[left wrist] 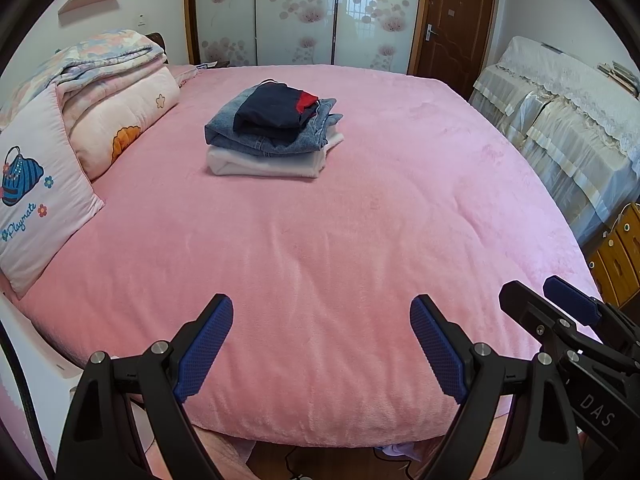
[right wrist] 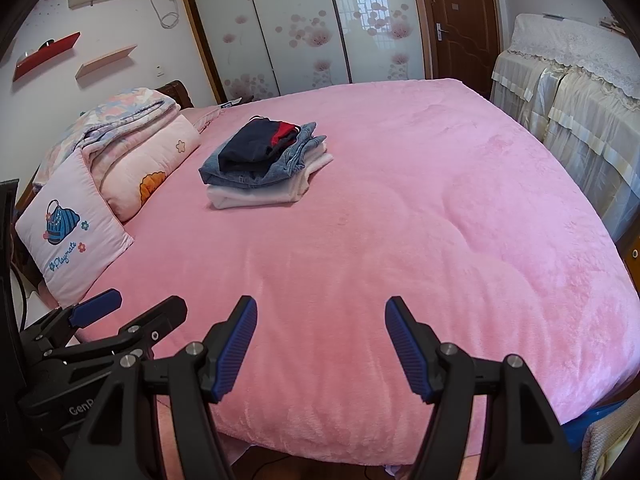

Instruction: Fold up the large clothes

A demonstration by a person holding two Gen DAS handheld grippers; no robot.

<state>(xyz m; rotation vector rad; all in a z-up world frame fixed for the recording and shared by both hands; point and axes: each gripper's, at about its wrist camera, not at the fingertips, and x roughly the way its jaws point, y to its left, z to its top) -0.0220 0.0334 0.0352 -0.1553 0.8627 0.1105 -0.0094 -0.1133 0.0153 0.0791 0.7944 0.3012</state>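
A stack of folded clothes (left wrist: 274,132) lies on the far half of the pink bed (left wrist: 320,240): a white piece at the bottom, blue jeans on it, a dark navy and red garment on top. The right wrist view shows the same stack of folded clothes (right wrist: 266,162) left of centre on the pink bed (right wrist: 400,220). My left gripper (left wrist: 322,316) hangs open over the bed's near edge, nothing between its blue pads. My right gripper (right wrist: 321,316) stands open beside it, also holding nothing. Each gripper shows at the edge of the other's view: the right gripper (left wrist: 560,300), the left gripper (right wrist: 132,304).
A pink pillow (left wrist: 36,196) and folded quilts (left wrist: 116,92) lie along the bed's left side. Cloth-covered furniture (left wrist: 560,112) stands to the right, with wooden drawers (left wrist: 616,256) beside it. Sliding wardrobe doors (left wrist: 304,12) and a brown door (left wrist: 456,20) are behind the bed.
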